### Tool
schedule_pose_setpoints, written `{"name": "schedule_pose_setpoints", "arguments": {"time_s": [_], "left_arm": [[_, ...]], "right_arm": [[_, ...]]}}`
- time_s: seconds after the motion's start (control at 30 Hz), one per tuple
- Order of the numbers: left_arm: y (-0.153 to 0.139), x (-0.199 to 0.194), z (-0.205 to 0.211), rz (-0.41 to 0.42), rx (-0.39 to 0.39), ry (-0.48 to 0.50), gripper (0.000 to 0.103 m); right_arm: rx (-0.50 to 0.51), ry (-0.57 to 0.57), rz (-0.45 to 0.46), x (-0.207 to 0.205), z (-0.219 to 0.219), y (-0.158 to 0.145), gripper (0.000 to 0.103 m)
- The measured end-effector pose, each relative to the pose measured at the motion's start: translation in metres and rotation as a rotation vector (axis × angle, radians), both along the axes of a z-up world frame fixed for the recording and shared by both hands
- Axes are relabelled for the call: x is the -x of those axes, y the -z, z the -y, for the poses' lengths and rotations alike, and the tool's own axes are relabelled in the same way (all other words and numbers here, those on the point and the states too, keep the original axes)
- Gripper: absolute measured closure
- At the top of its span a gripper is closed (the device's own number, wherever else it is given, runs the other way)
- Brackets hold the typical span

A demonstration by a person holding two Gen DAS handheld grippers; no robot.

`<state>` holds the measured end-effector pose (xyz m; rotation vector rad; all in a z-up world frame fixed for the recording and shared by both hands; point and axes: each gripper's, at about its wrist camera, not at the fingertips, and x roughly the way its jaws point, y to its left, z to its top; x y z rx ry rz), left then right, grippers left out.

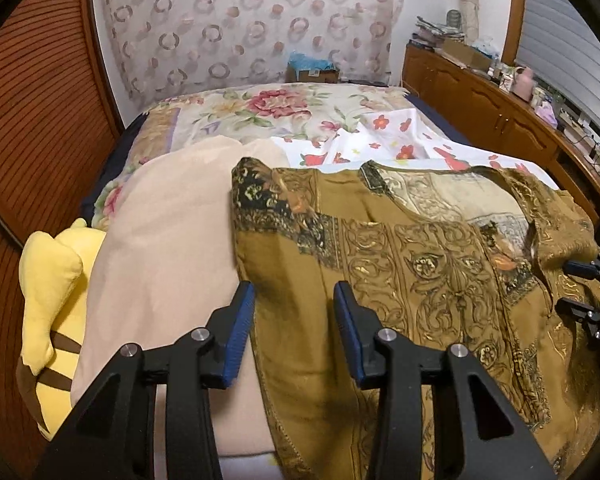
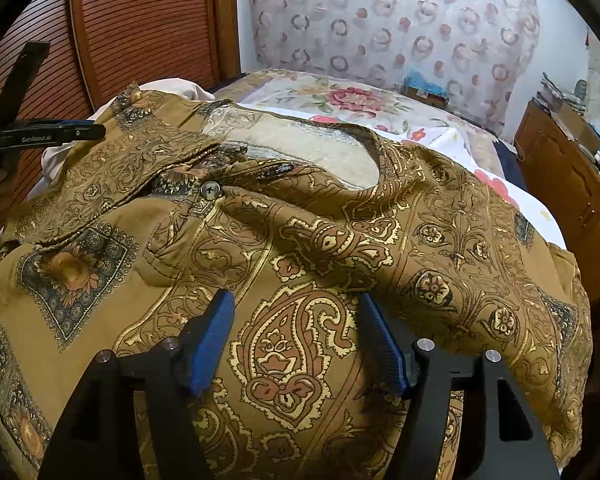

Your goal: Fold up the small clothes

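Note:
An ochre paisley shirt [image 1: 400, 264] lies spread on the bed, collar away from me, one button [image 2: 211, 190] showing at the placket. My left gripper [image 1: 294, 288] hovers at the shirt's left edge. Its blue pads stand apart, the hem lies below the gap, and nothing is pinched. My right gripper [image 2: 296, 298] is open over the shirt's front panel [image 2: 284, 344], pads clear of the cloth. In the left wrist view the right gripper [image 1: 588, 292] shows at the shirt's right side. In the right wrist view the left gripper [image 2: 60, 134] shows at the far left.
A beige cloth [image 1: 172, 240] lies under the shirt's left side, with a yellow plush toy [image 1: 52, 300] beside it. Behind are a white flowered sheet [image 1: 380, 136] and a floral bedspread [image 1: 268, 108]. Wooden cabinets [image 1: 480, 100] line the right, and a slatted wooden door [image 1: 32, 120] the left.

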<state>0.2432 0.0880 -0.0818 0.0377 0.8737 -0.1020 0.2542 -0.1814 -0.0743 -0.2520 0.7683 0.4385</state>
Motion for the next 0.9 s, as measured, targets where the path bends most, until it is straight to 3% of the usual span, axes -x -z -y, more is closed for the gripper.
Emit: {"name": "schedule_pose_setpoints", "arguments": {"time_s": [0.03, 0.1, 0.13, 0.4, 0.57, 0.7, 0.77, 0.8, 0.83, 0.9], "left_arm": [[-0.001, -0.001, 0.001, 0.003, -0.008, 0.004, 0.079], [-0.002, -0.003, 0.002, 0.002, -0.039, 0.006, 0.094], [-0.003, -0.003, 0.002, 0.006, -0.041, 0.011, 0.097], [-0.026, 0.004, -0.028, 0.104, -0.002, -0.070, 0.099], [-0.027, 0.004, -0.042, 0.096, -0.021, -0.103, 0.099], [-0.038, 0.014, -0.047, 0.111, 0.036, -0.084, 0.087], [-0.046, 0.022, -0.043, 0.132, 0.046, -0.070, 0.070], [-0.050, 0.028, -0.040, 0.144, 0.058, -0.055, 0.055], [-0.055, 0.034, -0.036, 0.159, 0.078, -0.028, 0.050], [-0.060, 0.043, -0.028, 0.171, 0.089, -0.007, 0.024]], "right_arm": [[0.000, 0.000, 0.000, 0.000, 0.000, 0.000, 0.035], [0.000, 0.000, 0.000, 0.000, 0.000, 0.000, 0.035], [0.000, 0.000, 0.000, 0.000, 0.000, 0.000, 0.035], [0.000, -0.001, 0.000, -0.001, 0.001, 0.000, 0.034], [0.000, -0.001, 0.000, -0.001, 0.002, 0.000, 0.034], [0.000, -0.001, 0.000, -0.001, 0.002, 0.000, 0.034], [-0.001, -0.001, 0.000, -0.001, 0.002, 0.001, 0.034], [-0.001, -0.001, 0.000, -0.001, 0.002, 0.001, 0.034], [0.000, -0.001, 0.000, -0.001, 0.002, 0.001, 0.034], [0.000, -0.001, 0.000, -0.001, 0.002, 0.001, 0.034]]}}
